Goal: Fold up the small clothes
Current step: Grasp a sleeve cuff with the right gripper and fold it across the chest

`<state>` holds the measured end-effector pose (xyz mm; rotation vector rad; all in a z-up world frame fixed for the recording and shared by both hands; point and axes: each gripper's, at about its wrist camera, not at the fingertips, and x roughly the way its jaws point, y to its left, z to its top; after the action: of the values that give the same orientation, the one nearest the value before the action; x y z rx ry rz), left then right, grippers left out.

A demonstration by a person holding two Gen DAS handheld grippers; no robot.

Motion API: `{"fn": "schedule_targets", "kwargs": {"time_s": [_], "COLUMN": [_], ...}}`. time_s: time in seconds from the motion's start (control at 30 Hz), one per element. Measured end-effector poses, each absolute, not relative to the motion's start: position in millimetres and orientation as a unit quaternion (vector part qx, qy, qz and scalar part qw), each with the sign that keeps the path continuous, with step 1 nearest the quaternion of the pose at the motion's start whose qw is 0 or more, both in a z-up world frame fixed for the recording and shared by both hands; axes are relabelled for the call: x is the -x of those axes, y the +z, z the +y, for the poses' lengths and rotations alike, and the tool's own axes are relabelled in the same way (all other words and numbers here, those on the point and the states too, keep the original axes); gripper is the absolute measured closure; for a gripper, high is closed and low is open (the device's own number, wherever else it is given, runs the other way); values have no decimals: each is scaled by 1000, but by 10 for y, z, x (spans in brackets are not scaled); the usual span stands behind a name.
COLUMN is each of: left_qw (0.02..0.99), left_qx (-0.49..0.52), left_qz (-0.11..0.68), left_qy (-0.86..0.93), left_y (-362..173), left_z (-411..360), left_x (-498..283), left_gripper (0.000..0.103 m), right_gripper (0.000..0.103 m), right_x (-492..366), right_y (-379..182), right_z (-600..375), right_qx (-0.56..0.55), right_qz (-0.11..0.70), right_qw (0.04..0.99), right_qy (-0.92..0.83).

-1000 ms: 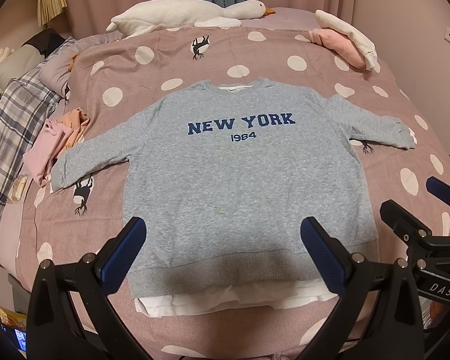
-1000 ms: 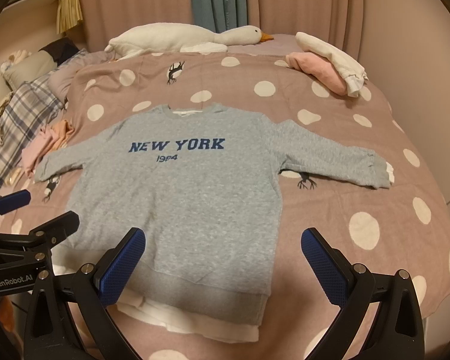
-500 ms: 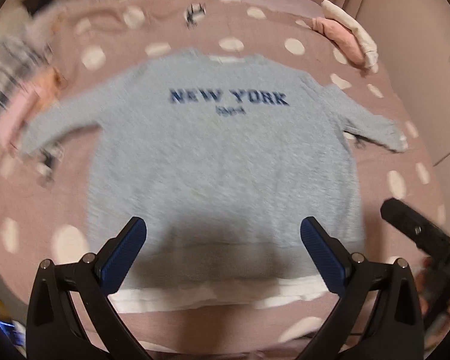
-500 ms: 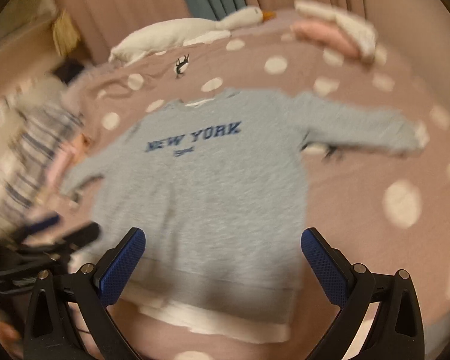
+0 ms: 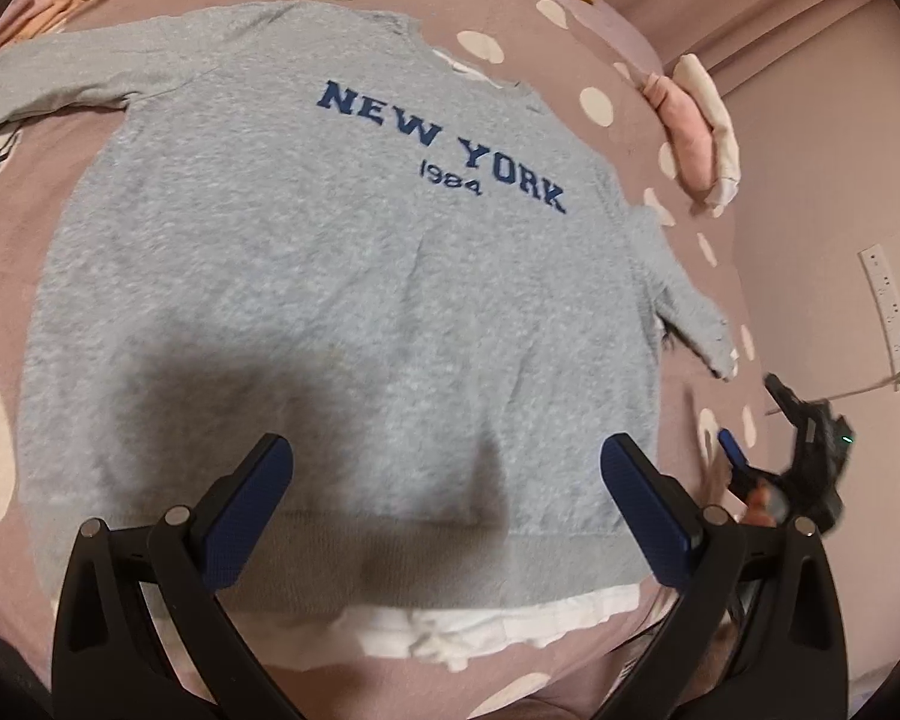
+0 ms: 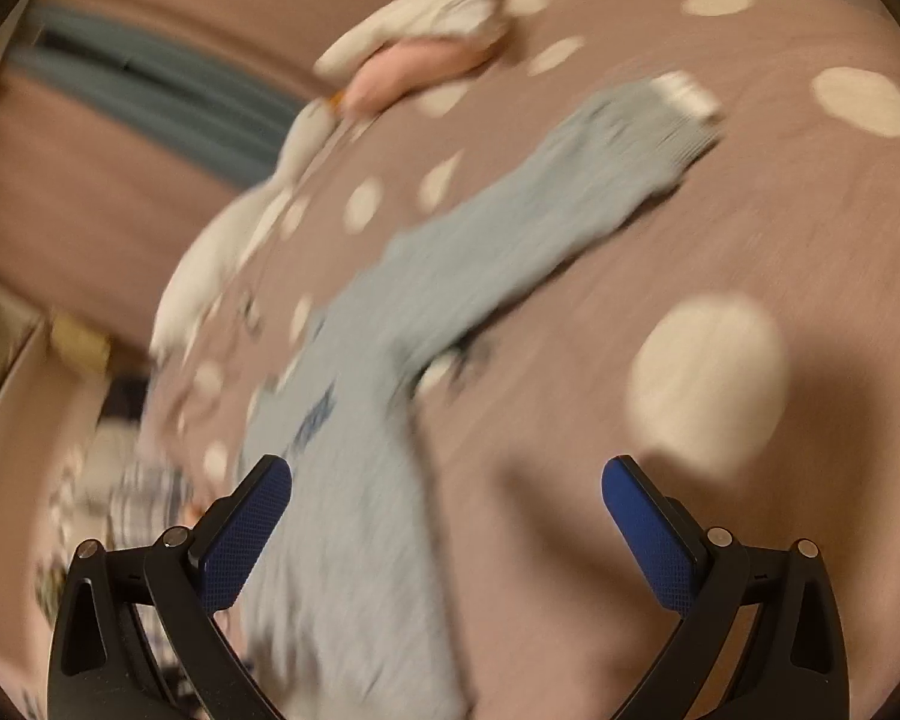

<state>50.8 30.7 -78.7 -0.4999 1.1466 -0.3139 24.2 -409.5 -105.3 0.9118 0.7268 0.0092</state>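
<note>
The grey knit sweatshirt printed "NEW YORK 1984" (image 5: 342,276) lies flat and fully unfolded on the pink polka-dot bedspread (image 5: 6,276), both sleeves out. The left gripper (image 5: 444,510) hovers over its hem, fingers apart and empty. The right gripper (image 6: 447,516), fingers likewise apart, faces the right sleeve (image 6: 546,204). No fold appears begun.

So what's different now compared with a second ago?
Both grippers swung in closer over the sweatshirt: the left gripper toward its hem, the right gripper out toward the sleeve on its side. Neither took hold of anything; both remain open. The sweatshirt still lies flat on the bed.
</note>
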Motion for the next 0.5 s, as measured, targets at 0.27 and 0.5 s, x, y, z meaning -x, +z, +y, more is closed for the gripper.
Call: {"fn": "schedule_targets", "kwargs": {"time_s": [0.27, 0.5], "left_qw": [803, 795], "left_qx": [216, 224], "left_qz": [537, 548], "left_qy": [-143, -134], "left_y": [-773, -853], "left_z": [279, 300], "left_x": [-726, -857], "left_gripper": [0, 0], "right_gripper": [0, 13], "right_x": [-702, -910], "right_y": [-1338, -1355], "right_z": [-4658, -4983], "right_qx": [-519, -545], "right_qz": [300, 267], "right_qw": [800, 792], "right_qy": [-41, -73]}}
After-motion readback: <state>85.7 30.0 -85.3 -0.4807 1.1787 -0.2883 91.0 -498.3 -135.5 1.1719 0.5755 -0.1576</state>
